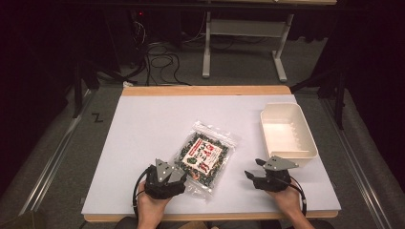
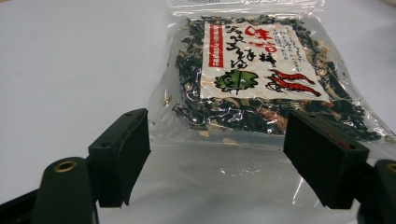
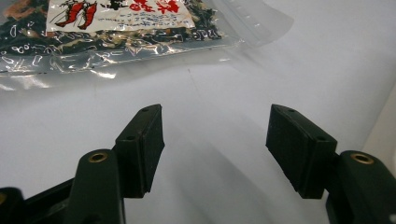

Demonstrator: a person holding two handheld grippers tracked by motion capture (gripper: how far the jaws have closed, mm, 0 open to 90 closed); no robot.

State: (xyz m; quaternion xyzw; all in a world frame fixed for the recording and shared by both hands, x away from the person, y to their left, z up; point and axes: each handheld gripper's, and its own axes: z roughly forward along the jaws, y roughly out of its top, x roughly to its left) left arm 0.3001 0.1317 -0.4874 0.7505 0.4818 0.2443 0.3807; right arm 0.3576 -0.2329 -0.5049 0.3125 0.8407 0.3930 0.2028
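While both tongs gape, the packet (image 1: 207, 156) lies between them, its clear edge inside the left tongs (image 2: 217, 156).

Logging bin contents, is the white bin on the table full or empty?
Empty. The white bin sits upright and its pale bare floor shows in the high view.

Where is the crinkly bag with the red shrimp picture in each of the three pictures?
High view: the bag lies mid-table, between the left gripper and right gripper, left of the white bin.
Left gripper view: the bag sits top centre, its clear near edge between the open jaws.
Right gripper view: the bag sits top left, beyond the open jaws.
Shared landmark: the red shrimp on its label.
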